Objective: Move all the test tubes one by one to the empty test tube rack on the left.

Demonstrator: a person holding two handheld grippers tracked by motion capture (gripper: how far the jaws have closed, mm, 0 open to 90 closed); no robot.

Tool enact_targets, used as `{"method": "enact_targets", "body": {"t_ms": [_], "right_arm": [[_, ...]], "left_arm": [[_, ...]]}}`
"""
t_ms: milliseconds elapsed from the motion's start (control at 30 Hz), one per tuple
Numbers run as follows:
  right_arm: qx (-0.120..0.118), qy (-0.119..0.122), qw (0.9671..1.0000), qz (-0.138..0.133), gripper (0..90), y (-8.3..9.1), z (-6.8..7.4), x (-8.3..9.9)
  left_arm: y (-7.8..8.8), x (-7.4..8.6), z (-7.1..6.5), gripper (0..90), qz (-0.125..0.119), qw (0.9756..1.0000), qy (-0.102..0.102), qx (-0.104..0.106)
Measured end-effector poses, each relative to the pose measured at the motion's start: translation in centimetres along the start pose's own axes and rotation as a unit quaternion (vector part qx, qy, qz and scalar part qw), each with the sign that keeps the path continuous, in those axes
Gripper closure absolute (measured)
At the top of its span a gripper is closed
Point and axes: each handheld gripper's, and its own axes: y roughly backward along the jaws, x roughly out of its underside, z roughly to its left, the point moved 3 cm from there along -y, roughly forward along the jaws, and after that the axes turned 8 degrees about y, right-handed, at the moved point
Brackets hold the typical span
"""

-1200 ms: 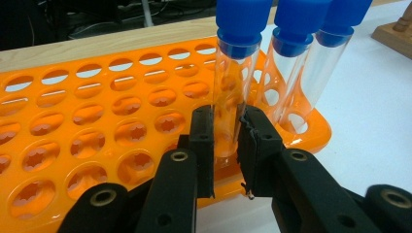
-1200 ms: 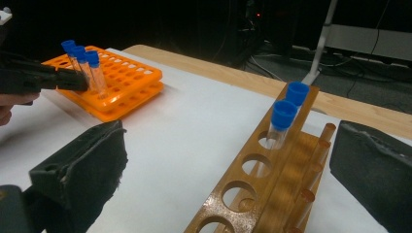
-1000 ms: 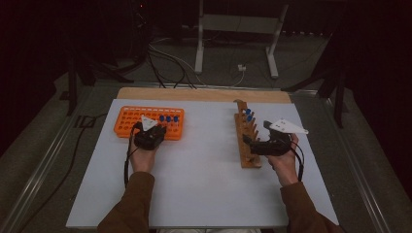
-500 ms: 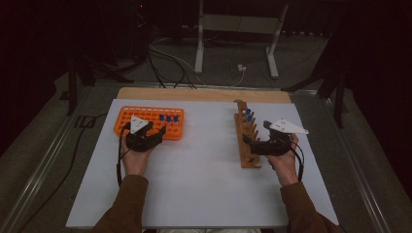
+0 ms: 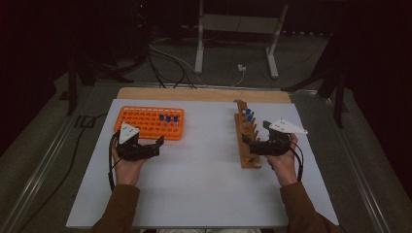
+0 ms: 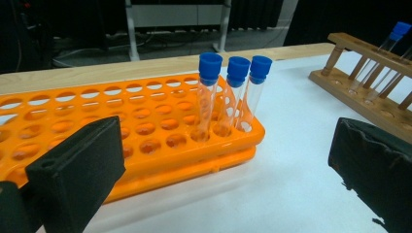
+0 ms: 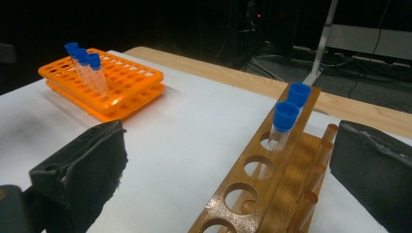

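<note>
Underneath, a white table stands in a dark room.

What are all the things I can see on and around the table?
Orange rack: one, orange, left part of the white table top.
Tubes in orange rack: three, clear with blue caps, upright in a row near one end of the rack.
Wooden rack: one, brown, right part of the table top.
Tubes in wooden rack: two, clear with blue caps, at its far end.
Table top: one, white, with a wooden strip along the far edge.
Metal stand: one, pale grey, on the floor behind the table.
Cables: several, dark and white, on the floor behind.
Left gripper: one, black, open, in front of the orange rack.
Right gripper: one, black, open, at the wooden rack.
</note>
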Motion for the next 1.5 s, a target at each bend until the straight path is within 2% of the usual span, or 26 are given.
{"method": "enact_targets", "body": {"t_ms": [133,200,367,767,1000,1167,1400,1500], "right_arm": [[0.000,-0.001,1.0000,0.002,0.0,-0.1,0.0,0.1],[0.000,-0.001,1.0000,0.003,0.0,-0.2,0.0,0.1],[-0.001,-0.001,1.0000,0.003,0.0,-0.2,0.1,0.1],[-0.005,0.004,1.0000,0.004,0.0,-0.5,0.6,-0.2],[-0.008,0.011,0.9999,0.004,0.0,-0.8,0.5,-1.1],[-0.005,0.013,0.9999,0.009,0.0,-1.3,0.0,-1.7],[0.003,-0.008,0.9998,0.019,0.0,-2.4,-1.6,-2.1],[0.009,-0.010,0.9996,0.023,2.0,-2.8,-2.2,-2.2]], "left_arm": [[1.1,0.6,0.2,0.7,-0.006,1.0000,0.001,-0.002],[1.5,0.8,0.4,0.7,-0.013,0.9999,0.011,0.000],[2.3,0.9,0.8,0.7,-0.019,0.9997,0.014,-0.006],[2.4,1.5,0.7,0.7,-0.006,0.9998,-0.007,-0.020],[2.5,1.5,0.9,0.7,-0.008,0.9997,-0.004,-0.024],[2.5,1.6,1.0,0.7,-0.006,0.9995,-0.002,-0.030],[2.5,1.6,1.1,0.7,-0.007,0.9995,0.002,-0.032],[2.4,1.6,1.1,0.7,-0.007,0.9995,0.002,-0.032]]}}
